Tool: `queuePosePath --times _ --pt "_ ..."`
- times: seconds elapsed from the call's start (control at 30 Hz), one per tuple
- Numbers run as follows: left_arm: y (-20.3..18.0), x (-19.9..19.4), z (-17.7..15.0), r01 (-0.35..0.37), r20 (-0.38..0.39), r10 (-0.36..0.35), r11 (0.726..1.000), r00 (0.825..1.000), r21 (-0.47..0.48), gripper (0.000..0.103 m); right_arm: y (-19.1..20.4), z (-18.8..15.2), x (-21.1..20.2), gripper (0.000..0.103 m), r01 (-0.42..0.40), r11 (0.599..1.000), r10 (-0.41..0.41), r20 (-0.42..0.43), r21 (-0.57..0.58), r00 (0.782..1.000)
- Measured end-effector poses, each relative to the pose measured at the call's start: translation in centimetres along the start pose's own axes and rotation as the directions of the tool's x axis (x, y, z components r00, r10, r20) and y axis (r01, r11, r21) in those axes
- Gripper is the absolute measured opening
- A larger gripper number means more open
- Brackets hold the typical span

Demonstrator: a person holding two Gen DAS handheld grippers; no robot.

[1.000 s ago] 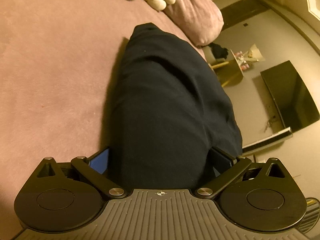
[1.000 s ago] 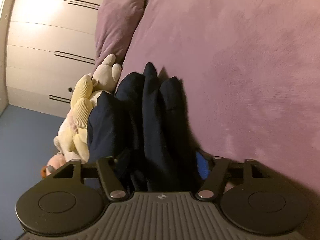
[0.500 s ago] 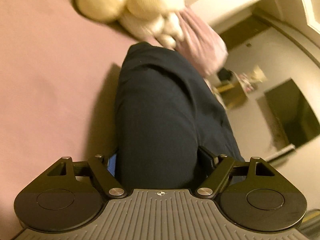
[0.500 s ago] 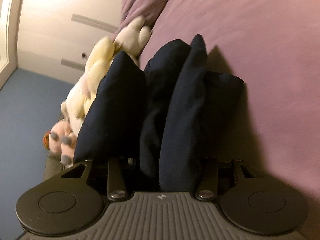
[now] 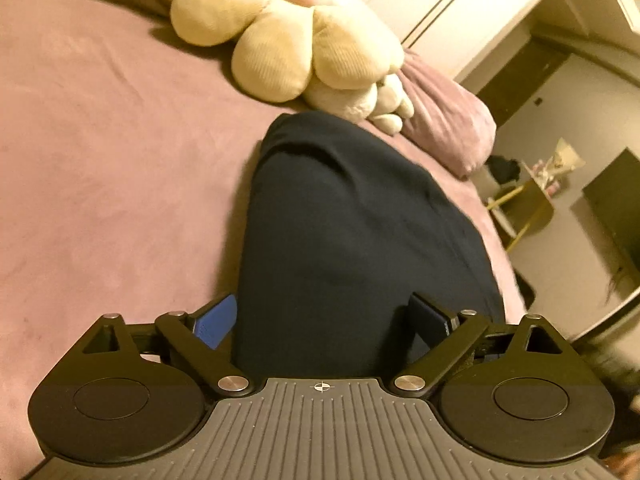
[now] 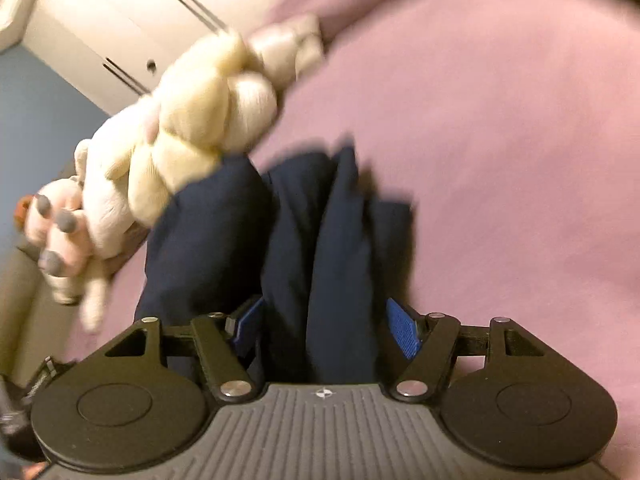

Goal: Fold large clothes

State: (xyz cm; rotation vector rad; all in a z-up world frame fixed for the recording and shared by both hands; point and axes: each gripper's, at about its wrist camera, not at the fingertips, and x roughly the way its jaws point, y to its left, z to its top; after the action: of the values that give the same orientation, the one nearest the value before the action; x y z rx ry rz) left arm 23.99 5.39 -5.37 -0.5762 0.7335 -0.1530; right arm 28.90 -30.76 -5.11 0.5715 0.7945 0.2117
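1. Left wrist view: the left gripper (image 5: 322,320) was opening, its blue fingers (image 5: 214,320) spread wide around a thick fold of the dark navy garment (image 5: 352,232), which lay on the pink bed (image 5: 100,160) toward its far edge, just short of the cream plush toy (image 5: 304,40)
2. Right wrist view: the right gripper (image 6: 324,326) was opening too, bunched garment folds between its fingers (image 6: 402,330); pad contact could not be told through the blur

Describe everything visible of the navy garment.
The navy garment is dark, soft, matte cloth, bunched into thick folds. It runs from between both grippers' opening jaws out onto the pink bed cover. In the right wrist view it shows several upright pleats; its far end lies near the cream plush toy.
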Motion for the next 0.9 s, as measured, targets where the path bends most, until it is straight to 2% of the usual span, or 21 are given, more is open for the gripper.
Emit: queuePosePath --times 0.07,0.13,0.2,0.27,0.33,0.37,0.47,0.53,0.6,0.63,0.67,0.7,0.73,0.8,0.83,0.9 --pt "-0.3 -0.7 -1.3 -0.028 -0.004 0.028 1.0 1.0 0.013 0.097 3.1 -0.9 -3.6 0.059 0.021 0.993 -0.007 0.111 -0.12 0.994" --pt "-1.0 -0.8 -2.2 -0.046 -0.019 0.047 0.998 0.999 0.041 0.097 6.3 -2.2 -5.3 0.05 -0.014 0.971 0.053 0.157 -0.24 0.986" --pt "-1.7 -0.7 -2.7 -0.092 -0.014 0.094 0.991 0.995 0.096 0.099 9.1 -4.1 -4.8 0.039 -0.016 0.938 0.071 0.146 -0.346 0.987" --pt "-2.4 0.0 -2.9 -0.122 -0.036 0.13 0.979 0.991 0.164 0.1 10.1 -5.9 -3.4 0.032 0.02 0.919 0.022 0.102 -0.393 0.995" --pt "-3.0 0.9 -3.3 -0.139 -0.054 0.153 0.97 0.987 0.201 0.101 10.1 -7.1 -1.2 0.033 0.126 0.893 -0.094 0.094 -0.432 0.991" --pt "-3.1 1.2 -3.4 -0.153 -0.048 0.167 0.964 0.985 0.218 0.102 9.5 -7.6 -0.5 0.033 0.152 0.877 -0.122 0.095 -0.455 0.988" --pt "-3.9 2.0 -4.1 -0.204 -0.017 0.218 0.936 0.976 0.288 0.103 8.8 -8.1 0.8 0.034 0.18 0.865 -0.151 0.098 -0.469 0.984" --pt "-4.1 2.3 -4.3 -0.217 -0.016 0.232 0.93 0.973 0.296 0.103 9.0 -7.7 1.4 0.035 0.188 0.863 -0.161 0.097 -0.469 0.982" --pt "-4.4 1.9 -4.3 -0.236 -0.013 0.251 0.926 0.968 0.294 0.103 9.5 -7.5 2.6 0.038 0.208 0.853 -0.182 0.101 -0.478 0.978" --pt "-4.5 1.4 -4.4 -0.244 -0.015 0.26 0.923 0.966 0.297 0.103 9.8 -7.9 2.6 0.044 0.224 0.84 -0.196 0.11 -0.493 0.975" --pt "-4.8 0.9 -4.5 -0.245 -0.019 0.263 0.921 0.965 0.302 0.103 9.9 -7.9 2.6 0.056 0.246 0.833 -0.215 0.12 -0.496 0.969" --pt "-4.9 0.3 -4.7 -0.244 -0.018 0.262 0.92 0.965 0.308 0.103 9.8 -8.0 2.4 0.065 0.265 0.834 -0.234 0.124 -0.485 0.964" --pt "-5.0 -0.4 -5.0 -0.242 -0.016 0.261 0.917 0.965 0.317 0.103 9.6 -7.8 1.9 0.076 0.278 0.847 -0.252 0.119 -0.453 0.96" --pt "-5.0 -1.9 -5.6 -0.245 -0.023 0.266 0.916 0.964 0.317 0.103 8.4 -7.6 0.3 0.077 0.248 0.901 -0.24 0.069 -0.354 0.968" --pt "-4.9 -2.6 -6.0 -0.242 -0.03 0.264 0.92 0.964 0.309 0.103 8.1 -7.5 -0.4 0.077 0.243 0.913 -0.24 0.051 -0.327 0.969" --pt "-4.9 -3.3 -6.8 -0.239 -0.056 0.269 0.919 0.961 0.313 0.103 8.2 -8.7 -2.5 0.079 0.278 0.897 -0.276 0.055 -0.344 0.96"
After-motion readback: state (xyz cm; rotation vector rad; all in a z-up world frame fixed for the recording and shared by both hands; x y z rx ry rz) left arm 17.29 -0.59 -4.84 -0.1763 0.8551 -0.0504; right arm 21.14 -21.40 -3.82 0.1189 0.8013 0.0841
